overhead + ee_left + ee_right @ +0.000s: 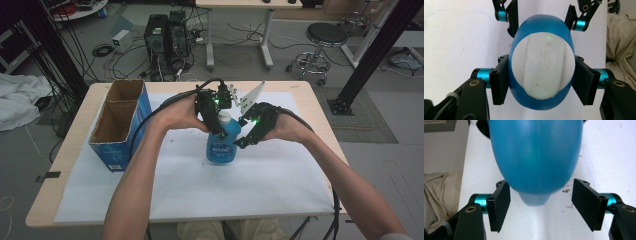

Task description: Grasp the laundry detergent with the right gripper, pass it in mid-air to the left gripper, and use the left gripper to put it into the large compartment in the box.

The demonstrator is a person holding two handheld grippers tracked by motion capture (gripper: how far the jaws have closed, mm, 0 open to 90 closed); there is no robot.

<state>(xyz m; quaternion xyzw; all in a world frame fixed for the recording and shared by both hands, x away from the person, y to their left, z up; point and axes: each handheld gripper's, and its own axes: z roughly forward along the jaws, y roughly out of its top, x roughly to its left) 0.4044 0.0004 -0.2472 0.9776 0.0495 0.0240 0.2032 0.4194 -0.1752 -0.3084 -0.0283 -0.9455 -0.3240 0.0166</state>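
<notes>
Wood table [320,131] w/ a big white sheet [270,180] on top, in a room w/ grey floor, a black stool [326,36], computer towers [166,35] and lots of cables behind.

A blue bottle [221,145] w/ a white cap [224,118] stands up in the middle of the sheet. An open blue cardboard box [120,125] sits at the table's left side, well apart from the bottle.

Left gripper [218,131] comes down from above the bottle. In the left gripper view its two black pads press on both sides of the blue bottle [541,65], just under the white cap [542,67], so it's squeezing the bottle.

Right gripper [245,136] is just beside the bottle on the right, near its top part. In the right gripper view the jaws are spread wide. The bottle [535,157] sits between them & looks v. close; left pad [500,205] is at its edge, can't tell if it touches. Right pad [586,203] is clear of it.
</notes>
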